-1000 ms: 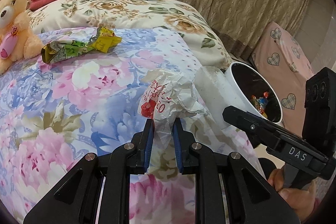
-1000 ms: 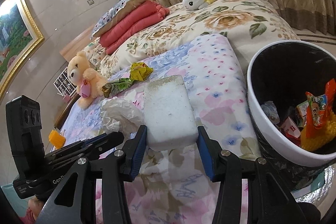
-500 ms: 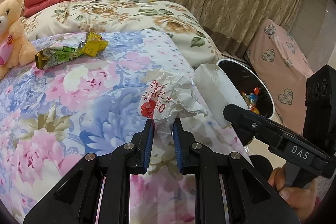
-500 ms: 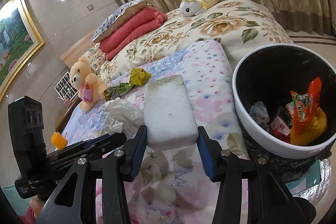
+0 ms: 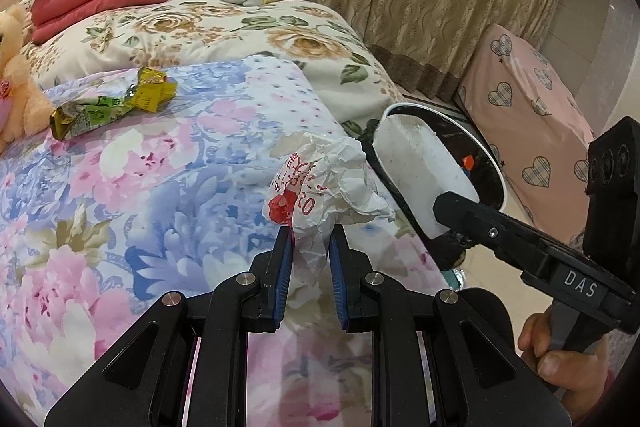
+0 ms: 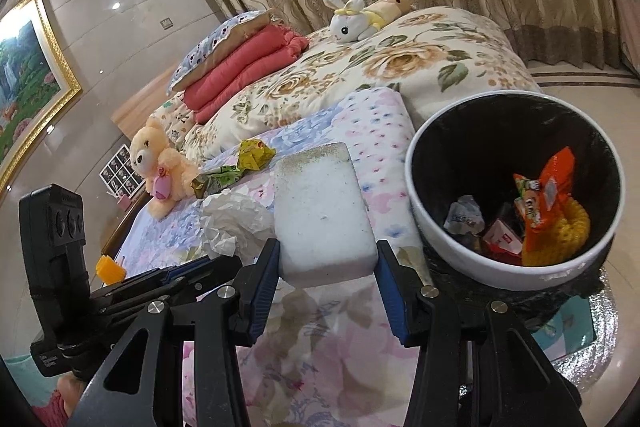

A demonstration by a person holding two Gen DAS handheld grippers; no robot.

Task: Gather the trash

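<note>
Right wrist view: right hand-held gripper (image 6: 326, 267) clamps white foam block (image 6: 322, 211) over the bed's foot edge, short of the trash bin (image 6: 460, 251). Left hand-held gripper (image 5: 310, 241) pinches crumpled paper wrapper (image 5: 320, 179) near that edge. Risk: early release drops either beside the bin; green snack wrapper (image 5: 108, 103) gets missed.

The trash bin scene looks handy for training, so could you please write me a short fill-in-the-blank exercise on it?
1. The left gripper holds crumpled ____.
2. The right gripper holds a white foam ____.
3. The orange snack bag lies inside the ____.
4. The green and yellow wrapper lies on the ____.

Missing: paper; block; bin; bed
</note>
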